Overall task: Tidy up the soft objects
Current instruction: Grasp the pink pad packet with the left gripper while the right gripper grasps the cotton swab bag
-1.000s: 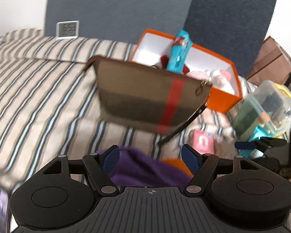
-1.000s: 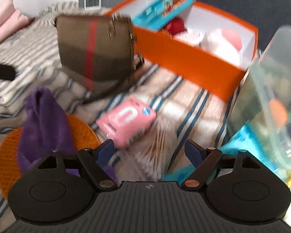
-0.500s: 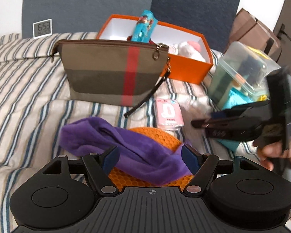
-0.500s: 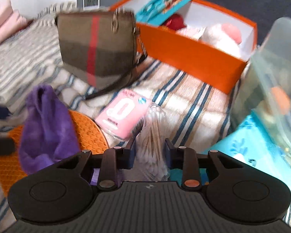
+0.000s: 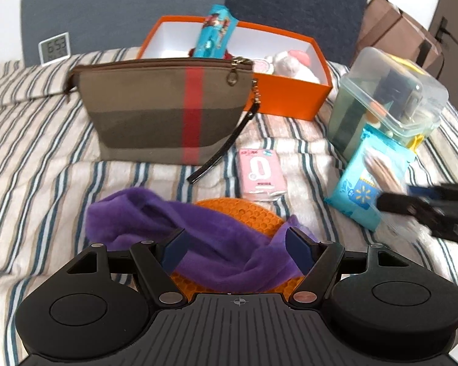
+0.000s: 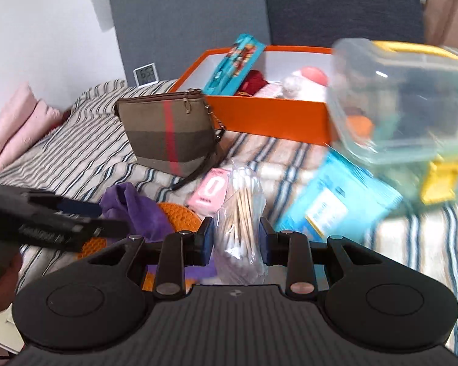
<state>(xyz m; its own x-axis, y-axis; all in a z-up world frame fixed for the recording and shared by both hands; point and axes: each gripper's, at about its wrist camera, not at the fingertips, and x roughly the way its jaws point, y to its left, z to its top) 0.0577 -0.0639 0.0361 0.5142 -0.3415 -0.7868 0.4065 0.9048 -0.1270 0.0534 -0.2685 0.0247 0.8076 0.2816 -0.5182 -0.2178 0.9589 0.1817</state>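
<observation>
My right gripper [image 6: 236,238] is shut on a clear bag of cotton swabs [image 6: 239,213] and holds it above the striped bed. My left gripper [image 5: 238,248] is open and empty, just above a purple cloth [image 5: 180,244] that lies over an orange honeycomb mat [image 5: 244,213]. A brown pouch with a red stripe [image 5: 168,113] stands behind them. An orange box [image 5: 290,97] with a pink plush and a teal packet stands at the back. A pink tissue pack [image 5: 261,174] lies on the bed. The right gripper shows at the right edge of the left wrist view [image 5: 427,204].
A clear plastic box with yellow latches [image 5: 387,100] stands at the right, with a blue wipes pack [image 5: 369,180] in front of it. A small clock [image 5: 54,48] leans on the grey headboard. Pink pillows [image 6: 12,122] lie at the far left.
My right gripper has lifted the swab bag up and back from the bed. My left gripper has drawn back a little over the purple cloth and stays open.
</observation>
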